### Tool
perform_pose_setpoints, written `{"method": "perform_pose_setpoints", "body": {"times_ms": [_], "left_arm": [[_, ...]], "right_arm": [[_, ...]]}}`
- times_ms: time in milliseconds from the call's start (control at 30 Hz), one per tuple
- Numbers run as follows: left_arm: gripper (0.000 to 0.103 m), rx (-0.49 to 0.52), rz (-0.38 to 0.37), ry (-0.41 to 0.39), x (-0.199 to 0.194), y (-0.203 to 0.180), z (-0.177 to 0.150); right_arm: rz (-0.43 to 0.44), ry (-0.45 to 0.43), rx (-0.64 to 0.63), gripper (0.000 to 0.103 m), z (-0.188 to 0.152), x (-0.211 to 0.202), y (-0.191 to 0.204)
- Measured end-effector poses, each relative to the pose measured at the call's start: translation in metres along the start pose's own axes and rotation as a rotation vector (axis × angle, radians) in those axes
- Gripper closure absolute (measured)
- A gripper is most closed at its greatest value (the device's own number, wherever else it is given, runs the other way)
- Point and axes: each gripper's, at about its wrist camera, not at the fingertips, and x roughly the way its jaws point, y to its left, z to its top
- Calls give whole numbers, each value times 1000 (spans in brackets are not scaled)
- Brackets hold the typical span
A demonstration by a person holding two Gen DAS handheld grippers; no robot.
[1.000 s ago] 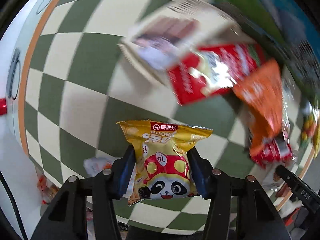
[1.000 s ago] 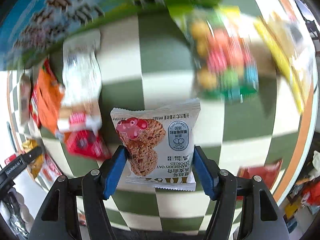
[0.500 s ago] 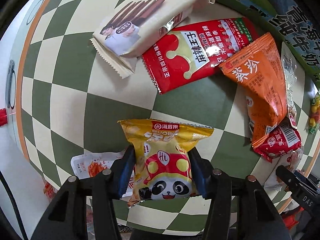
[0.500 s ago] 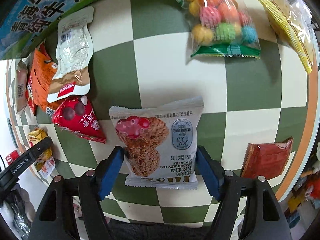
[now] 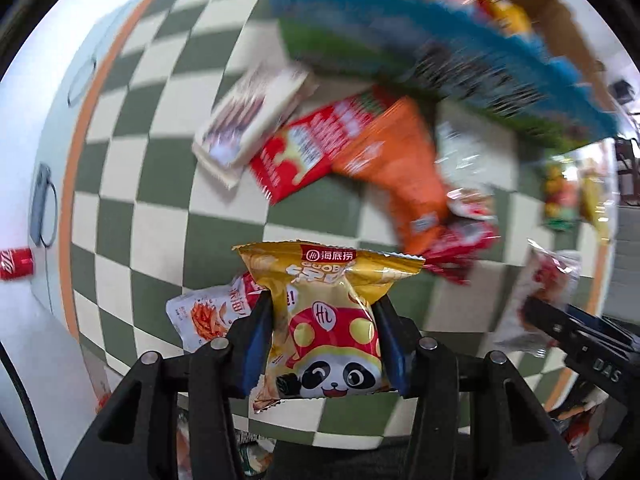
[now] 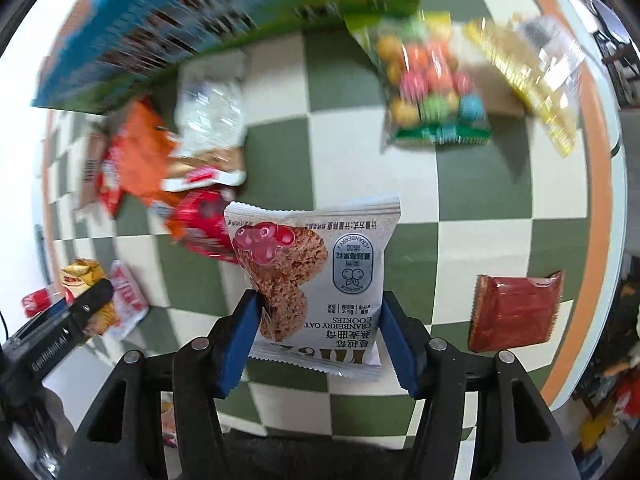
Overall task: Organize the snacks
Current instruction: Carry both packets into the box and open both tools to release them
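**Both grippers carry a snack**

The left gripper (image 5: 324,340), jaws just closing tighter, pinches a yellow panda packet (image 5: 326,320) above the checked table (image 5: 168,224). The right gripper (image 6: 318,340), jaws also narrowing, clamps a cookie packet (image 6: 320,276).

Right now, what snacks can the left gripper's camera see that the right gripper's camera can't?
Only the left wrist view shows the cream wafer packet and the front of the yellow panda snack, squeezed in the left gripper.

Only the right wrist view shows the dark red packet and the cranberry oat cookie packet pinched in the right gripper.

Both show the orange bag and the checkered tablecloth.
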Motion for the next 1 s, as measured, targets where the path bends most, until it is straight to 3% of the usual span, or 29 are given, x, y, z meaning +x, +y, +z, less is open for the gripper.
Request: {"method": "perform_pose_setpoints", "body": {"times_ms": [267,433,600,733,867,1000], "left_arm": [[57,73,-63,-173,-95,-30,20],[57,88,-95,-225,-122,-33,46],[57,93,-126,-228,-133,-42,85],[57,103,-136,-194,-134,-48,136],[57,117,-124,-127,-120,-52,195],[57,128,-97,-52,-93,-56,247]], "right_arm": [[90,-133,-56,42,7,-97,19],[139,-208,-73,42,16,-155,21],[186,-273,-69,42,38,-199,20],[205,-296,-50,42,68,-212,21],[159,-309,-39,42,115,-217,21],[95,-266,-24,43,165,-200,19]]}}
